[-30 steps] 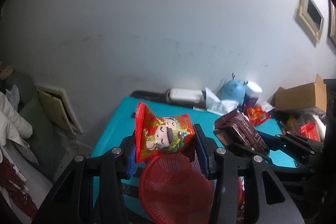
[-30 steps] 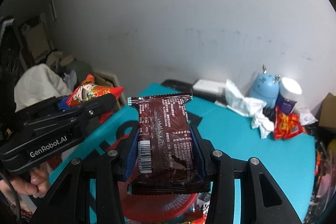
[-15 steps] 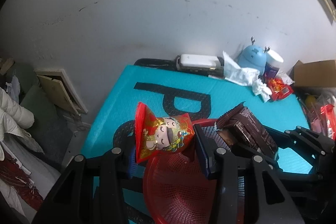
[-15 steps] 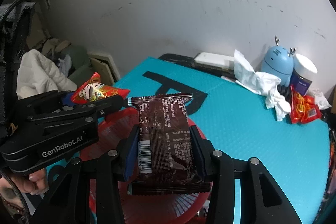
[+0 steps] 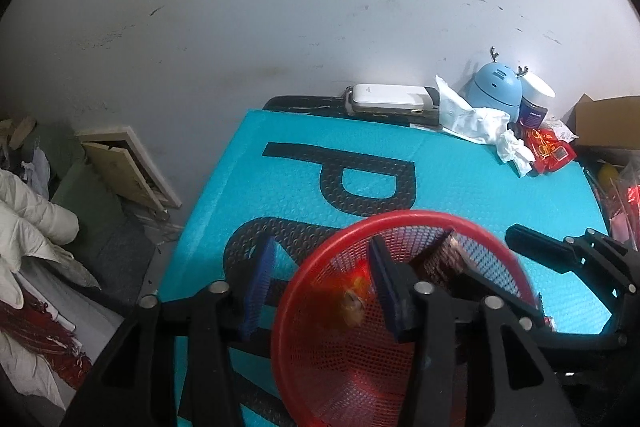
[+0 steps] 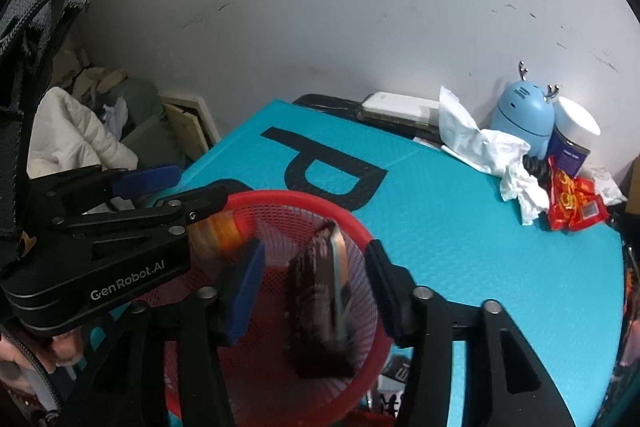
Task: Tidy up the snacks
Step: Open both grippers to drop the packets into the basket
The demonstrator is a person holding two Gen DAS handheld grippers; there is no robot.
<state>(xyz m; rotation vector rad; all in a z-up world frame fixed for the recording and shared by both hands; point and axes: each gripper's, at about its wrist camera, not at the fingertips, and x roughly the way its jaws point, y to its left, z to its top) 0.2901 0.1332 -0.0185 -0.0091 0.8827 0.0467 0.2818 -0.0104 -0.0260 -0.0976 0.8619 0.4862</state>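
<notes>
The red mesh basket [image 6: 304, 291] sits on the teal mat [image 6: 480, 251] at its near edge, directly below both grippers. Inside it, a dark brown wrapped snack [image 6: 320, 307] stands on edge, tilted and motion-blurred, apparently falling or just landed. A red-and-gold snack pouch [image 5: 348, 291] shows as a blur in the basket's left half, likewise loose.

The right gripper [image 6: 312, 275] is spread wide above the basket, its blue pads clear of the brown snack on both sides; it grips nothing. The left gripper [image 5: 320, 287] is also spread wide, one finger outside the rim and one over the interior, with nothing between its pads. Judgement: both are positioned over the basket so that released items drop in rather than onto the mat.

Surroundings: at the mat's far right corner lies a red snack packet [image 6: 572, 207], touching crumpled white tissue [image 6: 500, 155]. Behind these stand a blue antlered gadget [image 6: 520, 119] and a white-lidded jar [image 6: 572, 139]. A white flat device [image 6: 400, 107] lies along the wall edge.

Obstruction: the tissue partly overlaps the red packet's left side, and the jar stands just behind it; judged a tight approach.
</notes>
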